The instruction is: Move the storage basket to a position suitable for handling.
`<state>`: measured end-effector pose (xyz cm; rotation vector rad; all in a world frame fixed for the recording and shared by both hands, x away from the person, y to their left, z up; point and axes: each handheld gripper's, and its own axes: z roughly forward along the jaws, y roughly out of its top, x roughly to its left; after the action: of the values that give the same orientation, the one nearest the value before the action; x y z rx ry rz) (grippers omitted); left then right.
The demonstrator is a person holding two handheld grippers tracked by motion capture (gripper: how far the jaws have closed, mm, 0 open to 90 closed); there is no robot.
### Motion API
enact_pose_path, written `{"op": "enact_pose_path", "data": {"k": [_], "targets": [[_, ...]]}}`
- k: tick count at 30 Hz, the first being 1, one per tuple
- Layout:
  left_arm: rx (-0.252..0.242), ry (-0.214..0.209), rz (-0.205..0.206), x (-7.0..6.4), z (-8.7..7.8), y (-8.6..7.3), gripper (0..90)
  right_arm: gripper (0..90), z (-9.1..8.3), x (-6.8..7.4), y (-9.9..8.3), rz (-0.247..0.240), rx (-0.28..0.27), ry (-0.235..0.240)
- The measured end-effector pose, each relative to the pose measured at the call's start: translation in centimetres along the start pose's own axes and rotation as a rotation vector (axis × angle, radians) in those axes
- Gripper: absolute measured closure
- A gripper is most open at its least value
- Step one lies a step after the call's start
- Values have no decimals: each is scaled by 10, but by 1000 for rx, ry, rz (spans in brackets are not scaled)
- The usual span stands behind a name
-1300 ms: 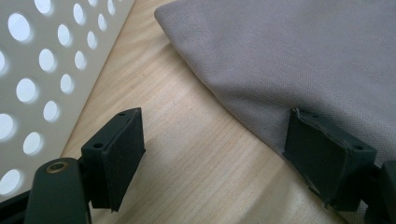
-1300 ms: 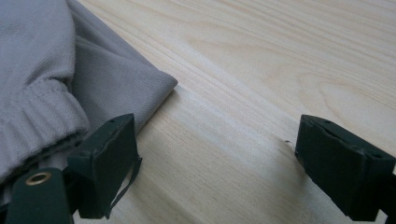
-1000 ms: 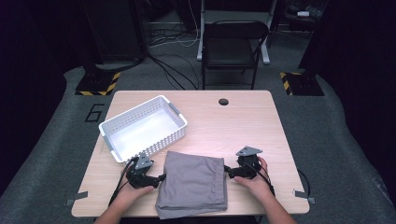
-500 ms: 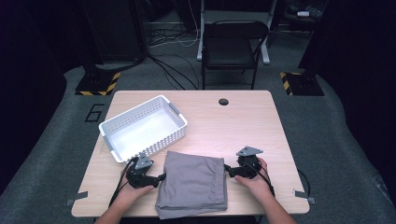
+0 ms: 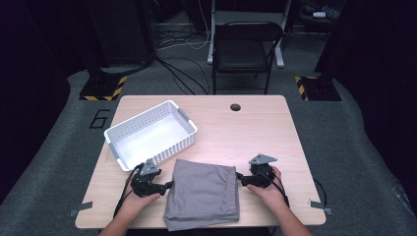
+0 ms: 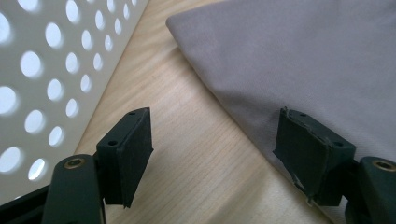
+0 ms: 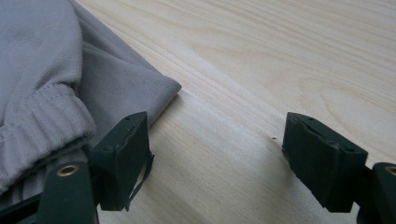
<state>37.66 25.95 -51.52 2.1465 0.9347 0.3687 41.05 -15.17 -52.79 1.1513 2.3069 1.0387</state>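
Observation:
A folded grey cloth (image 5: 202, 192) lies flat on the wooden table (image 5: 255, 132) near its front edge. My left gripper (image 5: 167, 186) rests on the table at the cloth's left edge, open, with bare wood between its jaws and the cloth's edge (image 6: 299, 70) by the right jaw. My right gripper (image 5: 240, 178) sits at the cloth's right edge, open too. In the right gripper view (image 7: 217, 154) the cloth's corner and elastic hem (image 7: 70, 93) lie beside the left jaw. Each gripper is held by a hand.
A white perforated basket (image 5: 150, 133) stands on the table's left half, just behind my left gripper; its wall (image 6: 51, 60) is close by in the left gripper view. A cable hole (image 5: 235, 106) is at the table's back. A black chair (image 5: 243, 46) stands beyond the table.

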Motion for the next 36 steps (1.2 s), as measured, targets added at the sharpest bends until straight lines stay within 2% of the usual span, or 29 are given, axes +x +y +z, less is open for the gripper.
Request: {"op": "enact_pose_path", "data": {"k": [4, 5, 7, 13, 15, 18, 22, 24, 25, 28, 32, 34, 35, 36], "targets": [[0, -25, -12, -2, -4, 4, 311, 224, 0, 0, 0, 2, 0, 0], [-12, -38, -35, -4, -6, 7, 315, 224, 0, 0, 0, 1, 1, 0], [-25, -49, -41, -5, -9, 11, 319, 224, 0, 0, 0, 0, 1, 0], [-22, -24, -56, -9, -15, 28, 345, 223, 1, 0, 0, -2, -3, -2], [-20, -37, -55, -7, -18, 33, 365, 223, 1, 0, 0, -6, -4, -2], [-29, -35, -55, -5, -21, 41, 384, 223, 1, 0, 0, -9, -3, -1], [-55, -39, -59, 6, -30, 60, 406, 223, 1, 0, 0, -9, -3, -1], [-67, -35, -68, 7, -31, 63, 408, 223, 1, 0, 1, -9, -1, 0], [-80, -27, -74, 12, -35, 69, 408, 223, 1, 0, 1, -10, -2, 0], [-75, -4, -94, 18, -40, 78, 405, 223, 1, -1, 0, -13, 0, -2], [-75, 17, -96, 24, -45, 84, 404, 223, 1, -1, 1, -13, -1, 0], [-89, 27, -97, 29, -51, 87, 406, 223, 1, -1, 1, -12, -1, 0], [-110, 39, -108, 33, -57, 90, 408, 223, 1, -1, 1, -13, -1, 1], [-109, 40, -116, 36, -61, 92, 407, 223, 1, -1, 1, -13, 0, -1]]}}
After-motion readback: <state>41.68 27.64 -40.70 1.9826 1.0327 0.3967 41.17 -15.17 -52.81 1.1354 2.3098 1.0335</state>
